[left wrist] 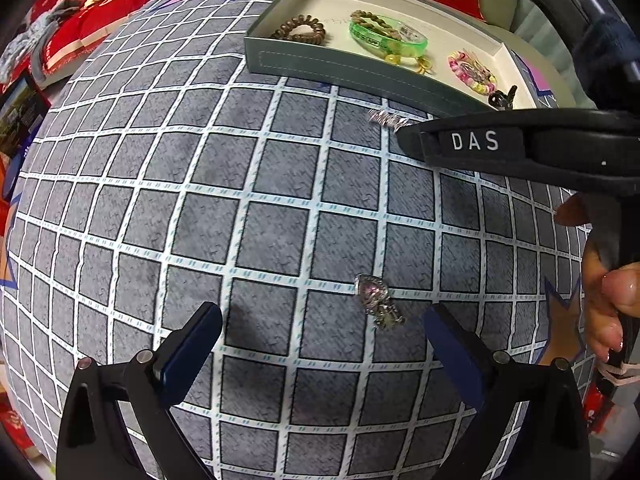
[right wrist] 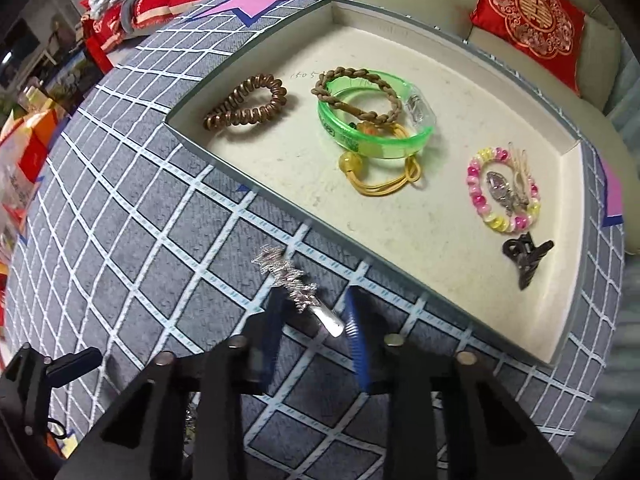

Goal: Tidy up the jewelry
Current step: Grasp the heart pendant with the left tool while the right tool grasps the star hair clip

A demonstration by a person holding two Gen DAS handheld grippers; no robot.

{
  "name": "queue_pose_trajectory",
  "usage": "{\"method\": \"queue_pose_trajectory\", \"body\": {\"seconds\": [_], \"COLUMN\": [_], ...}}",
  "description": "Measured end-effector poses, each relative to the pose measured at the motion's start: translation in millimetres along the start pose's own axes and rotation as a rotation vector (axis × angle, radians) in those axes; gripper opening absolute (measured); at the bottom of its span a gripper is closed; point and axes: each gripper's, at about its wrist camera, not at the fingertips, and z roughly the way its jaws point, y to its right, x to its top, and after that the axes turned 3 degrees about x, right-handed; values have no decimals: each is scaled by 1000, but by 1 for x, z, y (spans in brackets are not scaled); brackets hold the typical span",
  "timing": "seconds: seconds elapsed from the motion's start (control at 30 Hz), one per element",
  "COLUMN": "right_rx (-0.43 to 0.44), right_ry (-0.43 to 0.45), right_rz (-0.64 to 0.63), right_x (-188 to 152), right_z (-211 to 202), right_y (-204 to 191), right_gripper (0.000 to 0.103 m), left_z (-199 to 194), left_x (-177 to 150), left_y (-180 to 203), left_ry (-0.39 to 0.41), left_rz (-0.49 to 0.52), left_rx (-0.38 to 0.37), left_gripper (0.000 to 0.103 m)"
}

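silver hair clip point(right wrist: 296, 284) sits pinched in the right gripper point(right wrist: 312, 312), bound for the tray point(right wrist: 280, 208); left gripper point(left wrist: 320, 340) hangs wide over a ring point(left wrist: 376, 300).

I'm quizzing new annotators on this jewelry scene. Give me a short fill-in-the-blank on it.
1. The right gripper is shut on a ____ hair clip.
2. The left gripper is ____.
3. The green bangle lies in the ____.
4. The spiral hair tie is ____ in colour.

Missing: silver; open; tray; brown

Two close, downward wrist views, sharing the tray point(left wrist: 360, 76) point(right wrist: 400, 248).
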Motion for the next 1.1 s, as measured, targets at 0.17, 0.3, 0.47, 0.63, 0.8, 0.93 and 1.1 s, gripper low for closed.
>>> {"method": "queue_pose_trajectory", "body": {"seconds": [0.17, 0.3, 0.47, 0.63, 0.8, 0.93, 1.1], "right_rx": [28, 41, 68, 96, 127, 160, 192], "right_ry": [4, 4, 2, 2, 7, 11, 21], "right_rz": [44, 68, 127, 204, 266, 321, 380], "right_x": [-6, -14, -20, -34, -48, -61, -76], "right_z": [-4, -8, -12, -20, -29, -37, -48], "right_y": [11, 19, 26, 38, 41, 44, 44], "right_gripper": [19, 19, 19, 19, 19, 19, 19], "left_z": [9, 13, 11, 2, -8, -15, -26], "left_x": [-3, -10, -12, -14, -10, -5, -1], "left_y": [31, 60, 94, 108, 98, 95, 96], "left_ry": [3, 25, 46, 41, 36, 44, 64], "left_rz": [38, 80, 140, 183, 117, 101, 109], "left_rx": [37, 81, 79, 11, -87, -114, -121], "left_gripper": [96, 81, 50, 28, 28, 28, 28]}}
